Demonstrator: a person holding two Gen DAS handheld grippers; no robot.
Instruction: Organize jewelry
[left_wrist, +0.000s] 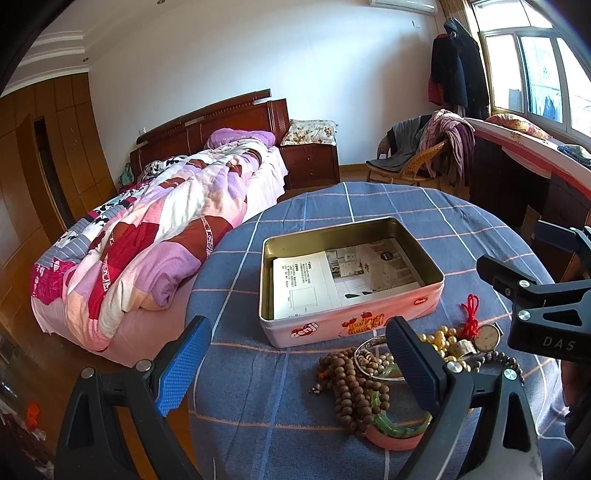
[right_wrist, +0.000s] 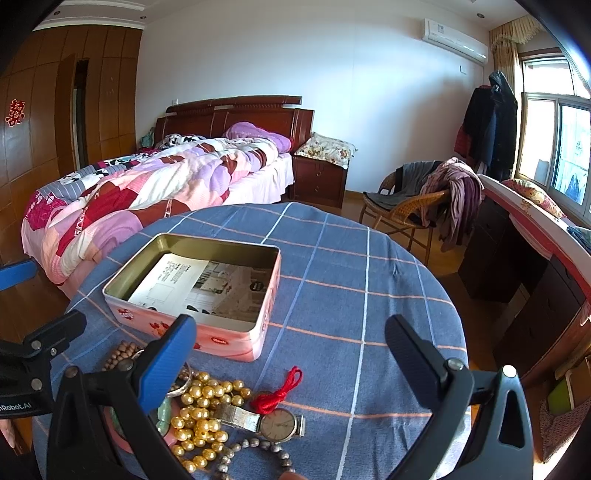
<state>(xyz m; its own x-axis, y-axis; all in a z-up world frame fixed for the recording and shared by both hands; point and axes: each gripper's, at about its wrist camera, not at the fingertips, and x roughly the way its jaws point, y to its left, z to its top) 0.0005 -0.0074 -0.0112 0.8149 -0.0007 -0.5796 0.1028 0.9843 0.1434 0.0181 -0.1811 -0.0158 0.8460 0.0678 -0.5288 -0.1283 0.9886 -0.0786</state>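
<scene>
We hold both the left gripper (left_wrist: 295, 365) and the right gripper (right_wrist: 291, 354) wide and empty above the heap of wooden beads, gold pearls and a steel wristwatch (right_wrist: 277, 423) on the blue checked bench (right_wrist: 332, 258), just beside the open pink rectangular tin (left_wrist: 351, 317). We would take one piece at a time, lifting clear so strands don't snag. The tin reads "cenji".
</scene>
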